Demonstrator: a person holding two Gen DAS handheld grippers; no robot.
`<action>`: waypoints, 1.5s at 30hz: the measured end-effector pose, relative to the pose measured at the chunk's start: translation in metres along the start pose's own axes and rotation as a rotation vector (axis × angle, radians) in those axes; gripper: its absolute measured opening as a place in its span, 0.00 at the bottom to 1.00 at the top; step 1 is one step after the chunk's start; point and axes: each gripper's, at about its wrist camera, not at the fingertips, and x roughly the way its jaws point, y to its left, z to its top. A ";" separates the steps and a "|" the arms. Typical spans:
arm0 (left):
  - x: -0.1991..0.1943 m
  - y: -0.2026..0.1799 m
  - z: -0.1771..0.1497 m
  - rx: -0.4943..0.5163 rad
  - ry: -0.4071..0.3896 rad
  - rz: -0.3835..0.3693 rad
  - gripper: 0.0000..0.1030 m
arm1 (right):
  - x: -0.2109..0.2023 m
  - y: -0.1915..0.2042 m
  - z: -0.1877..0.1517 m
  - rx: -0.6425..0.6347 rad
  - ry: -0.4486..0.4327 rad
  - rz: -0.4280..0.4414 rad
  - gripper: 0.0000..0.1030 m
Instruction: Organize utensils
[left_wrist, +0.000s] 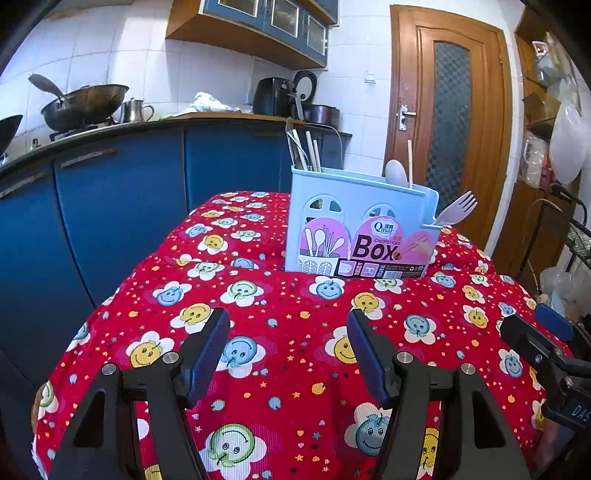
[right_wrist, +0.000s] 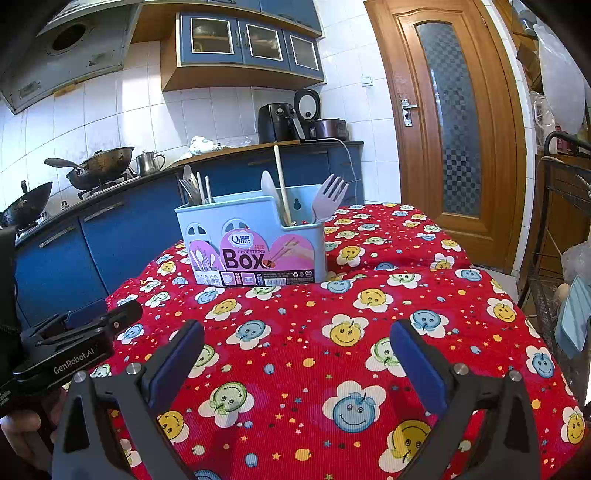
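A light blue chopsticks box (left_wrist: 360, 218) (right_wrist: 255, 236) with a pink label stands upright on the red smiley-patterned tablecloth (left_wrist: 288, 354) (right_wrist: 332, 314). It holds chopsticks (left_wrist: 312, 151) (right_wrist: 282, 184), a pale spoon (left_wrist: 396, 172) (right_wrist: 269, 190), several metal utensils (right_wrist: 190, 188) and a pale fork (left_wrist: 456, 212) (right_wrist: 328, 197) leaning out at its right end. My left gripper (left_wrist: 288, 325) is open over the cloth, short of the box, with nothing between its fingers. My right gripper (right_wrist: 297, 338) is open too, also empty. Each gripper shows at the other view's edge.
Blue kitchen cabinets (left_wrist: 118, 206) with woks (left_wrist: 85, 103) (right_wrist: 101, 166) and a kettle on the counter run behind and left of the table. A wooden door (left_wrist: 448, 110) (right_wrist: 448, 122) stands at the back right. A wire rack with bags (right_wrist: 565, 258) sits at the far right.
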 end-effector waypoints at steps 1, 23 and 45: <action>0.000 0.000 0.000 0.000 0.000 0.000 0.65 | 0.000 0.000 0.000 0.000 0.000 0.000 0.99; 0.000 0.000 0.000 -0.001 -0.001 0.000 0.65 | -0.001 0.000 0.000 0.000 0.000 0.000 0.99; -0.002 0.001 0.000 -0.013 -0.005 0.000 0.65 | 0.000 0.001 0.000 0.000 0.001 -0.002 0.99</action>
